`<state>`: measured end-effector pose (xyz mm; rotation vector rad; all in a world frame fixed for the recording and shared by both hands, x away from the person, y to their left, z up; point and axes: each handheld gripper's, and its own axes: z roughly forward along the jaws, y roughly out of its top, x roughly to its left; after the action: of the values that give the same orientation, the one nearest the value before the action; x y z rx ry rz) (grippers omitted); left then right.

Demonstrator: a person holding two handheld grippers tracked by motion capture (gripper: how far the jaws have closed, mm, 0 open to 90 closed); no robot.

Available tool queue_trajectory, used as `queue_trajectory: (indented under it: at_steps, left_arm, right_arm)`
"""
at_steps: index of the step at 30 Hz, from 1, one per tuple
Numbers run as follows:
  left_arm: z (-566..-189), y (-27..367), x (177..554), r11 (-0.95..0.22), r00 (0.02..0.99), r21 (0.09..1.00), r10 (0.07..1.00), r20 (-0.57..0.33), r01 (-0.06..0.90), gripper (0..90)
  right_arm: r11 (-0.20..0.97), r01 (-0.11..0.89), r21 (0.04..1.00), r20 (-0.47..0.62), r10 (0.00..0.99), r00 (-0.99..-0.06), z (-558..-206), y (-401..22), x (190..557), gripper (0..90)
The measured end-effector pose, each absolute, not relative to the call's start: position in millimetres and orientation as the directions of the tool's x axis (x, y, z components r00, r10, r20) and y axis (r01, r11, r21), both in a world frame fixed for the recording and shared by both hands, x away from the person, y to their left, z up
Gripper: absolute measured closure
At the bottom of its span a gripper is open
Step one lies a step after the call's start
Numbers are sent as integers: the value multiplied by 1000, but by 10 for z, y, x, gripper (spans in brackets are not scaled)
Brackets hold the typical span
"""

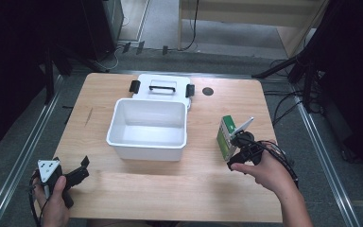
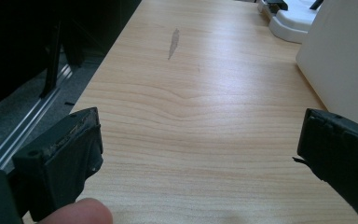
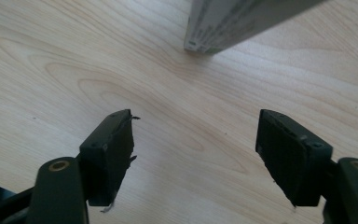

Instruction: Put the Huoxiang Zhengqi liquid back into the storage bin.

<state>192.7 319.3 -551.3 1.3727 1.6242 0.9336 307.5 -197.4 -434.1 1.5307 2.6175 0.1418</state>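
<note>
A green and white carton [image 1: 226, 137] stands upright on the right half of the wooden table [image 1: 170, 189]. My right gripper [image 1: 240, 150] sits just beside it on the near side, open with nothing between its jaws. In the right gripper view the gripper [image 3: 196, 135] looks down at bare wood, with the carton's lower end [image 3: 228, 23] a little ahead of the jaws. My left gripper [image 1: 81, 170] rests open near the table's front left corner. In its own view the left gripper [image 2: 200, 126] holds nothing, and a fingertip [image 2: 79, 212] shows at the bottom.
An open white bin [image 1: 147, 142] stands mid-table, its wall [image 2: 340, 60] at the right of the left gripper view. Its lid [image 1: 160, 87], with a black handle and latches, lies behind it. A small black disc [image 1: 208, 91] lies at the back. A grey smear [image 2: 172, 42] marks the wood.
</note>
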Motion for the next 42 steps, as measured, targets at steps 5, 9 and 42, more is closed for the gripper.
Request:
queue_trajectory:
  at_steps: [5, 9, 42]
  left_arm:
    - [-5513, 3192, 1926, 140, -96, 905, 989, -110, 402, 10]
    - [-5513, 3190, 1926, 138, -95, 905, 989, -109, 402, 10]
    - [-5511, 3168, 1928, 117, -92, 909, 992, -87, 400, 10]
  right_arm:
    - [500, 856, 131, -51, 866, -497, -4274, -1929, 3109, 296]
    - [494, 859, 133, -63, 869, -490, -4221, -1918, 3164, 312]
    - [422, 897, 133, -32, 906, -422, -4033, -1749, 3776, 381]
